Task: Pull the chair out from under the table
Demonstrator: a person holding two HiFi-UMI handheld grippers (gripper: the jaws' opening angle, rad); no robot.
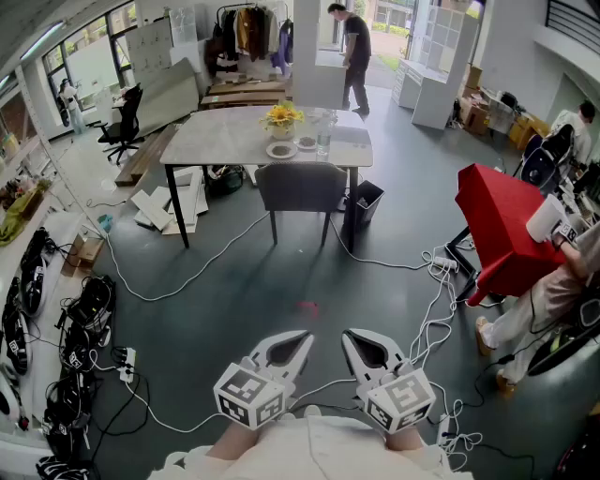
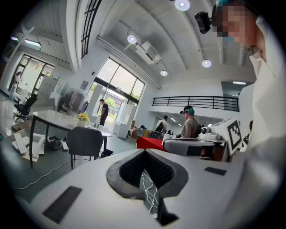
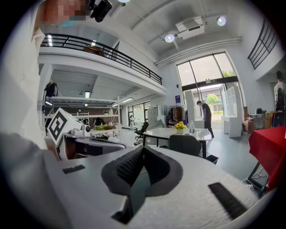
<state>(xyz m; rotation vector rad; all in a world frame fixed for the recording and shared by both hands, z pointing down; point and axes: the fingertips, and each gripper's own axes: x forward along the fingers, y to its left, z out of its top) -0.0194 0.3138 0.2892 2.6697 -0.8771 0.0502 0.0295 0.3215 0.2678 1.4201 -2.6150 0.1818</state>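
A smooth dark grey floor (image 1: 234, 309), crossed by loose white cables (image 1: 169, 292), fills the room. Tall glass windows (image 1: 89, 61) light the left wall near a black swivel office chair (image 1: 124, 127). A red cloth-draped stand (image 1: 497, 230) sits at the right. Round ceiling lamps (image 2: 182, 4) glow above a black-railed mezzanine (image 3: 98, 48).

1. The left gripper (image 1: 302, 337) is low and close to the person's body. Its 2 jaws are pressed together, with nothing between them.
2. The right gripper (image 1: 352, 337) is just beside it. Its 2 jaws are pressed together too, and it holds nothing.
3. Both grippers point forward and tip a little down.
4. Their tips lean toward each other but stay apart.
5. The left forearm (image 1: 228, 444) and right forearm (image 1: 405, 439) show behind the grippers.
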